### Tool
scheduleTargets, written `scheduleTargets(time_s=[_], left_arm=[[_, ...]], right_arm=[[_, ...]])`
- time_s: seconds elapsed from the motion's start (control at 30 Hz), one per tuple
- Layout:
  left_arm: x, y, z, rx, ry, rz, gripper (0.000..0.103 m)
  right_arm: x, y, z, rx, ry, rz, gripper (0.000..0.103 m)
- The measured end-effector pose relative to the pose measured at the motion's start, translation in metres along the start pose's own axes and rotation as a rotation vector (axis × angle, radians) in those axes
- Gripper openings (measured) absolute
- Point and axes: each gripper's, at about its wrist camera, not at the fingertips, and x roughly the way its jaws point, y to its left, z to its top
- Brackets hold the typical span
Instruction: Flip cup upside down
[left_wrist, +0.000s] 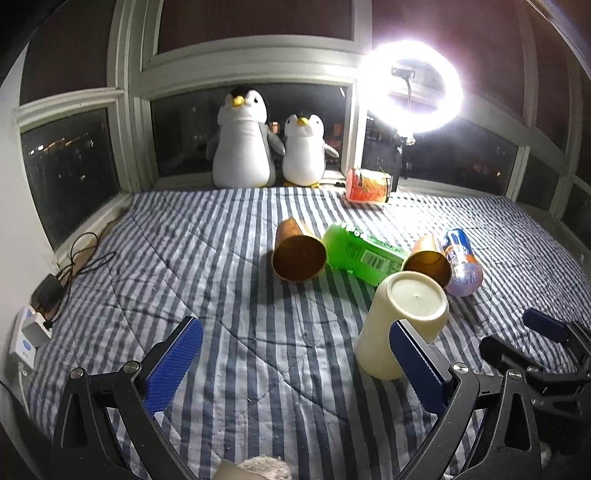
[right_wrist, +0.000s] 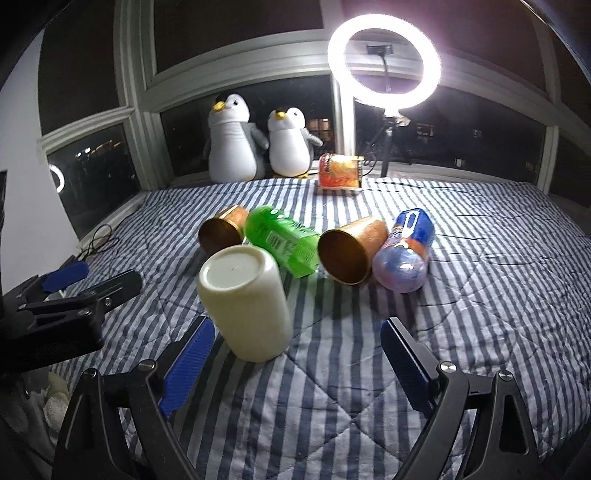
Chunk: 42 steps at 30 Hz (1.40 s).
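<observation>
On the striped bed quilt (right_wrist: 480, 295), the cream cup (right_wrist: 245, 301) stands upside down, flat base up and leaning slightly, just ahead of the right hand-held gripper (right_wrist: 299, 341) near its left finger, untouched. Both the right and the left hand-held gripper (left_wrist: 295, 345) are spread wide, grasping nothing. The cup looks smooth and matte, a rounded cylinder. Behind it lie two shiny copper-toned tapered cups (right_wrist: 349, 253), a glossy green bottle (right_wrist: 284, 242) and a blue-wrapped bottle (right_wrist: 404, 254).
</observation>
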Motion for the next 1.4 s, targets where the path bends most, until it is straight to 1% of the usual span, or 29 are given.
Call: scheduleTargets(time_s=[0.13, 0.3, 0.5, 1.4], left_arm=[[-0.008, 0.002, 0.002, -0.008, -0.021, 0.004, 0.102], [-0.011, 0.004, 0.004, -0.019, -0.021, 0.001, 0.102], [-0.014, 0.005, 0.005, -0.018, -0.025, 0.003, 0.102], [-0.015, 0.006, 0.005, -0.016, -0.019, 0.007, 0.102]], right_arm=[[-0.006, -0.006, 0.005, 0.015, -0.024, -0.013, 0.090], [-0.011, -0.010, 0.010, 0.030, -0.045, -0.014, 0.090], [-0.016, -0.007, 0.011, 0.016, -0.067, -0.021, 0.091], [-0.017, -0.010, 0.009, 0.034, -0.060, -0.022, 0.092]])
